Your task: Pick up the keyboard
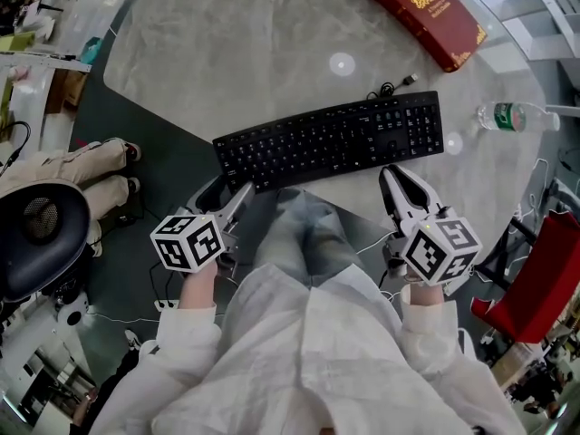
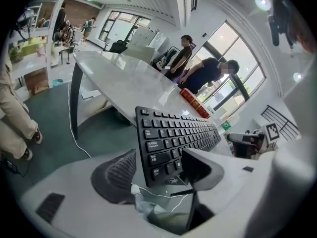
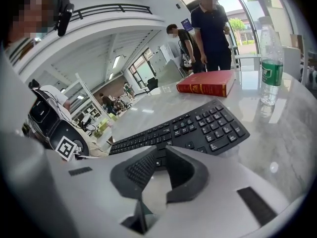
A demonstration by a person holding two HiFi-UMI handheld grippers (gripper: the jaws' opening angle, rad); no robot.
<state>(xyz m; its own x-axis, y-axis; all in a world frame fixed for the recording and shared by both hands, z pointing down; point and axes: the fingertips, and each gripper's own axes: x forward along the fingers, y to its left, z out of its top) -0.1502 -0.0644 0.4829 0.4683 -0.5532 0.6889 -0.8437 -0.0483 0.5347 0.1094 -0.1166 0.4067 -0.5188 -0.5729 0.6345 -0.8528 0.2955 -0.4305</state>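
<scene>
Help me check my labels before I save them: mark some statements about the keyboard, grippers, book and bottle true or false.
The keyboard lies flat on the table. True.
The left gripper is shut. False: its jaws stand apart, at the keyboard's left corner.
The right gripper grips the keyboard. False: its jaws are shut and empty, just short of it.
The red book lies beyond the keyboard. True.
The bottle rests on the book. False: it stands on the table.

Clear left, crowded right
I see bare worktop [image 1: 227, 53] beyond the keyboard [image 1: 331, 140]; book [image 1: 421, 12] and bottle [image 1: 507, 116] block the right.
</scene>
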